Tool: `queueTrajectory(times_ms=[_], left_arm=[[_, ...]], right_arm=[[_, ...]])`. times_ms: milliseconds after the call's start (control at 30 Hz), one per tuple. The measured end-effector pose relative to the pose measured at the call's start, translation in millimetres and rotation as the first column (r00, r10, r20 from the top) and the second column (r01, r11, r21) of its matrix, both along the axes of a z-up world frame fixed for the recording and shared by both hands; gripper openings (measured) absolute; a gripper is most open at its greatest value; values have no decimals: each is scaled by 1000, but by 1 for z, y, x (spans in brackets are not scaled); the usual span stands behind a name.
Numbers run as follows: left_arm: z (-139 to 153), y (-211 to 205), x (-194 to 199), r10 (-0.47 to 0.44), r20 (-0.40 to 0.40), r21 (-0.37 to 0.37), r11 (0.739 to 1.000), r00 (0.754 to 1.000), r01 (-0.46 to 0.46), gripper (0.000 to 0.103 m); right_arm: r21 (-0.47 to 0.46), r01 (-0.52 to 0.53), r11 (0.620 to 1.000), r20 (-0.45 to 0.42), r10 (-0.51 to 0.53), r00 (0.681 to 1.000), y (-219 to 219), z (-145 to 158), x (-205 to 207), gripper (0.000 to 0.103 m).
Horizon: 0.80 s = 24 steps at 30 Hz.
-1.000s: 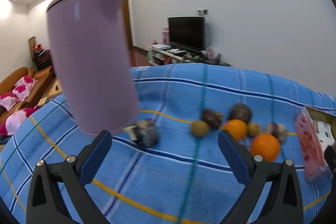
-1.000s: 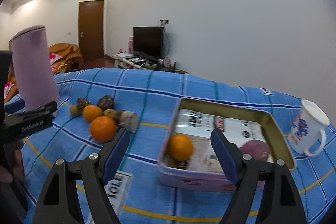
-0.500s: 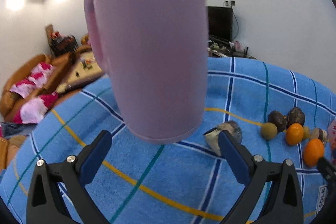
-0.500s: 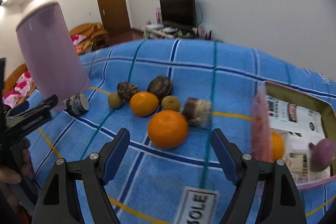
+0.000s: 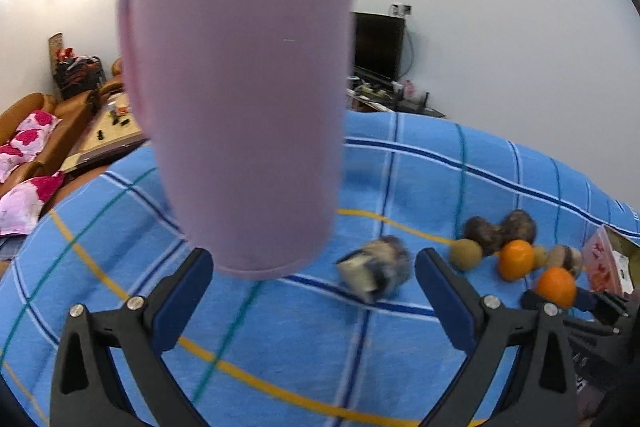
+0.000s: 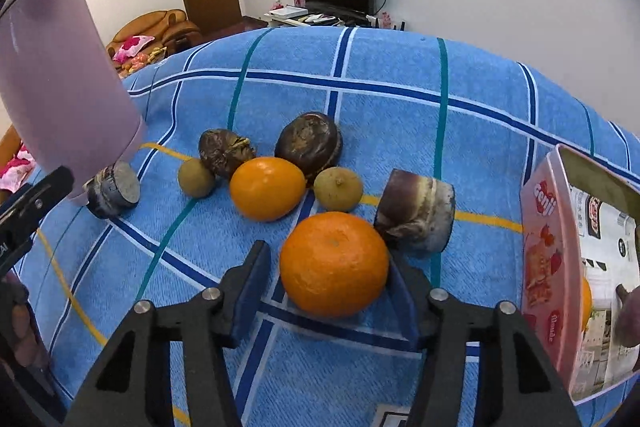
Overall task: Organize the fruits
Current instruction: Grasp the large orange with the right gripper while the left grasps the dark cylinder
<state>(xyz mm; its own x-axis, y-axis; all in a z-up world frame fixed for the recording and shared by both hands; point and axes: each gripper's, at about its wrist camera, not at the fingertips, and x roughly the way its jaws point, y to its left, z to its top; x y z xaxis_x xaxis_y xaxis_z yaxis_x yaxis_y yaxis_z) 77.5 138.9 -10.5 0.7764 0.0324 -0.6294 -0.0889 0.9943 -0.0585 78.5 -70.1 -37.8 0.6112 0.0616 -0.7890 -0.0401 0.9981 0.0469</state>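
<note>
At the far left a tall lilac pitcher (image 6: 60, 75) stands on the blue checked cloth (image 6: 400, 75), its spout and handle showing in the left wrist view, where it fills the space just ahead of the left gripper (image 5: 312, 291). That gripper's blue-padded fingers (image 5: 182, 301) are spread wide with nothing between them. Just right of the pitcher's base lies a cut chunk of dark-skinned root (image 6: 112, 189), blurred in the left wrist view. Further right sits the cluster of fruit: a small brown-green round fruit (image 6: 196, 178) touching a wrinkled dark brown fruit (image 6: 226, 151), then a smaller orange (image 6: 267, 187) with a larger dark brown fruit (image 6: 309, 143) behind it, and a second small brown-green fruit (image 6: 338, 188) just beside both. In front of these the large orange (image 6: 334, 263) rests on the cloth between the fingers of the right gripper (image 6: 330, 291), which are set at a narrow spread; the right pad looks to be against the peel while a slim gap shows at the left pad, so they bracket the orange without clearly clamping it. Touching the orange's upper right is a second cut chunk (image 6: 416, 213) with a pale cut face. At the far right stands the pink tin box (image 6: 544, 247), lined with printed paper, with part of another orange (image 6: 586, 301) visible inside it.
</note>
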Motion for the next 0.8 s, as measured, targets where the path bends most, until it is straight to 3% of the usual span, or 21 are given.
queueTrajectory(times_ms=[167,267,400,467,667,733,800], left_arm=[[-5,-15,10,-1,-28,-7,1000,1000,0,103],[-12,-18,17,23,-58,23,1000,998,-21,103],[-14,-19,20,34,-74,-10,999,997,-35,103],[-18,-23,24,47,-90,7,999,995,-46,102],[-28,-49,44,59,-176,112,993,983,-39,97],[-35,-53,51,76,-212,136,989,974,-48,90],[-40,-49,58,86,-238,96,993,967,-64,88]], right_arm=[[39,-29,999,17,29,999,-4,3,-10,49],[69,-41,997,82,36,996,-8,11,-28,49],[104,-33,994,144,18,989,-18,19,-52,49],[124,-27,992,167,6,986,-23,23,-61,49],[163,-24,986,165,-3,986,-30,22,-68,49],[168,-27,985,162,-1,987,-30,22,-67,49],[169,-33,985,160,5,987,-30,21,-66,49]])
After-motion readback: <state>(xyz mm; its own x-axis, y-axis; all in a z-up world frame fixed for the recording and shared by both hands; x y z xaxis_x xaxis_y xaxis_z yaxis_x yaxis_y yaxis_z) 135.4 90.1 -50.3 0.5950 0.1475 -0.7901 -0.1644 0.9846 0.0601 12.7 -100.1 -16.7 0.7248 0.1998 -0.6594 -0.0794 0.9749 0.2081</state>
